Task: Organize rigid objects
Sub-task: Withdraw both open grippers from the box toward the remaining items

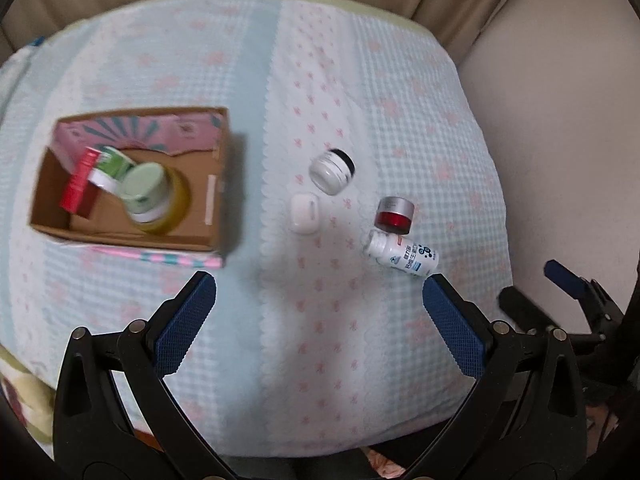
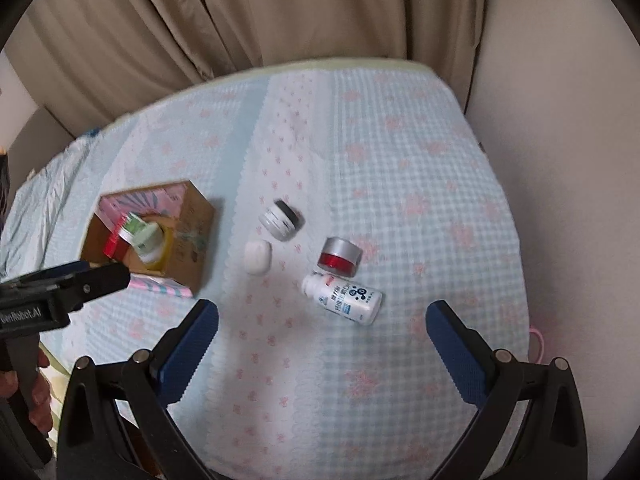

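On a checked bedspread (image 1: 340, 360), four containers lie ahead of both empty, spread tongs (image 1: 320, 316) (image 2: 322, 344): two jars (image 1: 332, 171) (image 1: 394, 216), one white case (image 1: 304, 213), one bottle (image 1: 402, 253), label unreadable; box (image 1: 218, 184) ahead-left.

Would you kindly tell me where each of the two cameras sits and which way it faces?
Left wrist: on the left gripper, angled down at the bedspread, cardboard box at left; own open fingers, right gripper at far right.
Right wrist: on the right gripper, facing the curtain; own open fingers, left gripper and hand at left.
Shared: box, white bottle, red jar.
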{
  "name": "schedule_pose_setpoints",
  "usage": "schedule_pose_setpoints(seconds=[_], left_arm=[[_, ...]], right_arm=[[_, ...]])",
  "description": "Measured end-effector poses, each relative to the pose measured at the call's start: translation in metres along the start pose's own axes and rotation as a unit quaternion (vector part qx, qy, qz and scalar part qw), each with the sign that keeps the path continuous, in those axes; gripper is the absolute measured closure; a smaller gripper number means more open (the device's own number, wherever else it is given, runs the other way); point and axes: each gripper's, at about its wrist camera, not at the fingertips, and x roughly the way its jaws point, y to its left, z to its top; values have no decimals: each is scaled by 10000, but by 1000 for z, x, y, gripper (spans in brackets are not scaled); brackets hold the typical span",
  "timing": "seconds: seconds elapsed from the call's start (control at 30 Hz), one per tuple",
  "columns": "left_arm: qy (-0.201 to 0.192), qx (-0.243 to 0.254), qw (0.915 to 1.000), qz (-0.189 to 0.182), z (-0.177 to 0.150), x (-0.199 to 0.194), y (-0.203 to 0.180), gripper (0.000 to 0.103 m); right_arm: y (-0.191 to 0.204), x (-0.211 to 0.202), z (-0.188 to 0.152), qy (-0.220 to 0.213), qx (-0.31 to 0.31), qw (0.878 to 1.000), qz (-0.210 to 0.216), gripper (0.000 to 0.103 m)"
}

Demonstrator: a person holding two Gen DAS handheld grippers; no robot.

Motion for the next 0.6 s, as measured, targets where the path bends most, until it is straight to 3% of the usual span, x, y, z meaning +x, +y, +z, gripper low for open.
schedule_pose_setpoints(seconds=[0.2, 0.37, 0.53, 0.6], left_arm=[[235, 143, 9996, 82, 17, 70, -11, 0], [517, -42, 9984, 237, 30, 142, -7, 0], [615, -255, 9970, 384, 36, 194, 5, 0], [578, -265, 9969, 468, 37, 208, 8, 2]], right_arm=[[-9, 70, 3, 423, -403, 9979, 280, 0], [-15, 128, 5, 834, -916, 9920, 232, 0], [-13, 172, 4, 1267, -1613, 9787, 100, 0], [-6, 188, 0, 1459, -2076, 9673, -31, 0]])
